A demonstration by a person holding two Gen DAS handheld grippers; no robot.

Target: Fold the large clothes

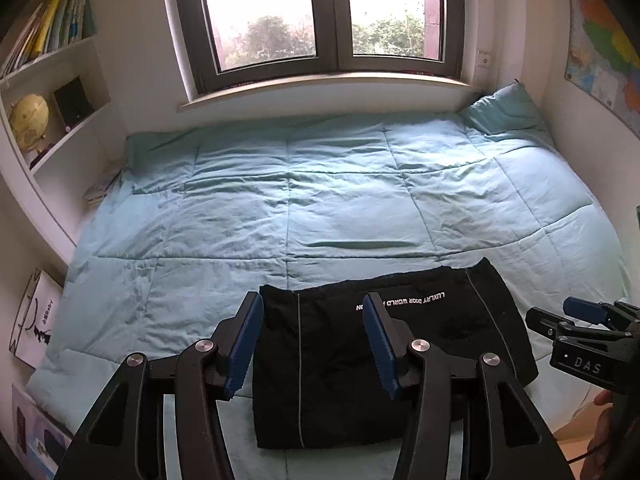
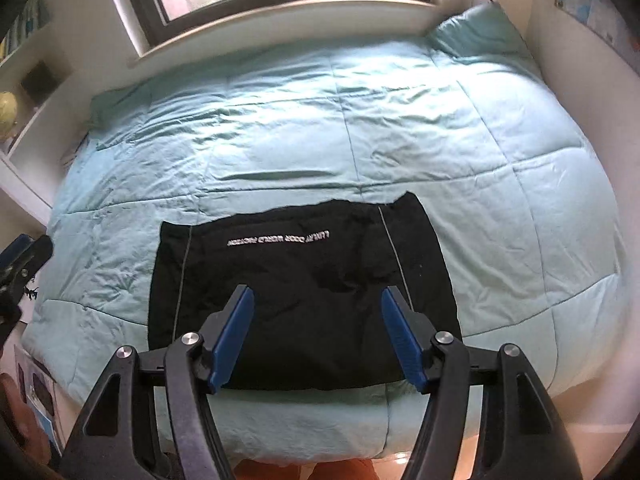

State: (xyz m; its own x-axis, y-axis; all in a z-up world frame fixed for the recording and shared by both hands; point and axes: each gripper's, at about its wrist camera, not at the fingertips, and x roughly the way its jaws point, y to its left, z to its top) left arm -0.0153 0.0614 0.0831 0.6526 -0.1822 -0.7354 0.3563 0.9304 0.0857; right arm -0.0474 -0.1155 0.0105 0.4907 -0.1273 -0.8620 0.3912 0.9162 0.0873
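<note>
A black garment [image 1: 340, 364] with white lettering and thin grey seams lies folded into a flat rectangle near the front edge of the bed. The right wrist view shows the same garment [image 2: 304, 300]. My left gripper [image 1: 312, 304] hangs above it, open, with nothing between its blue pads. My right gripper [image 2: 318, 296] also hovers over the garment, open and empty. In the left wrist view the right gripper [image 1: 576, 316] shows at the right edge, off the garment's right side.
A light blue quilt [image 1: 320, 200] covers the whole bed, with a pillow [image 1: 504, 108] at the far right corner. A window [image 1: 320, 16] is behind the bed. Shelves with books and a globe [image 1: 28, 120] stand left. A map [image 1: 604, 52] hangs on the right wall.
</note>
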